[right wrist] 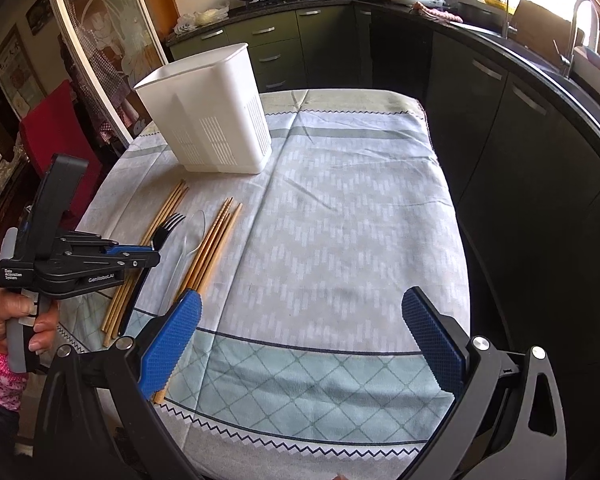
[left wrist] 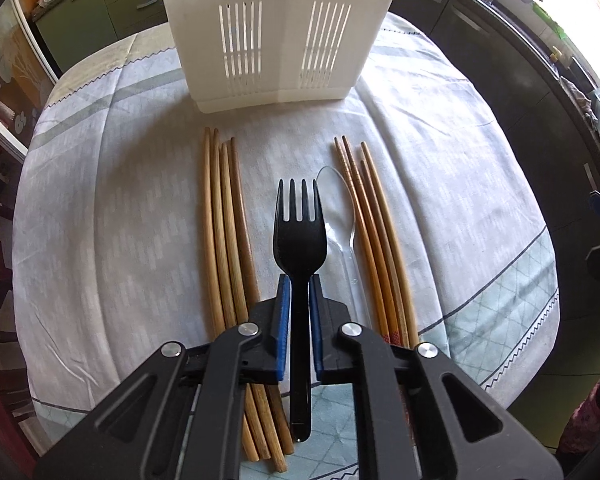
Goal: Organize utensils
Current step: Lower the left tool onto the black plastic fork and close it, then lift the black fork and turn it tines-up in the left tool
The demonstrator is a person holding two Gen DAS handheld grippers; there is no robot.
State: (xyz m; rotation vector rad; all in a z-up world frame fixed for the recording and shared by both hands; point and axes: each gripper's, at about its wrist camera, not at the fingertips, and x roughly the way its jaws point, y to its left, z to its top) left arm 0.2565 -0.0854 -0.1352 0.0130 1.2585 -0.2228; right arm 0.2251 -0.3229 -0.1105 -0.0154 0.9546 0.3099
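Observation:
My left gripper (left wrist: pixel 300 280) is shut on the neck of a black plastic fork (left wrist: pixel 298 220), tines pointing toward the white slotted utensil holder (left wrist: pixel 276 40) at the far side of the table. A clear plastic spoon (left wrist: pixel 334 196) lies just right of the fork. One bundle of wooden chopsticks (left wrist: pixel 224 220) lies on the left and another bundle of chopsticks (left wrist: pixel 370 220) on the right. In the right wrist view, the left gripper (right wrist: pixel 154 252) holds the fork (right wrist: pixel 168 226) at the left. My right gripper (right wrist: pixel 300 320) stands open above bare cloth, holding nothing.
The table wears a pale blue patterned cloth (right wrist: pixel 340 220). The holder (right wrist: pixel 212 120) stands at its far left corner. Dark kitchen cabinets (right wrist: pixel 500 120) run along the right and back, and a red chair (right wrist: pixel 60 128) sits to the left. A hand (right wrist: pixel 4 320) grips the left tool.

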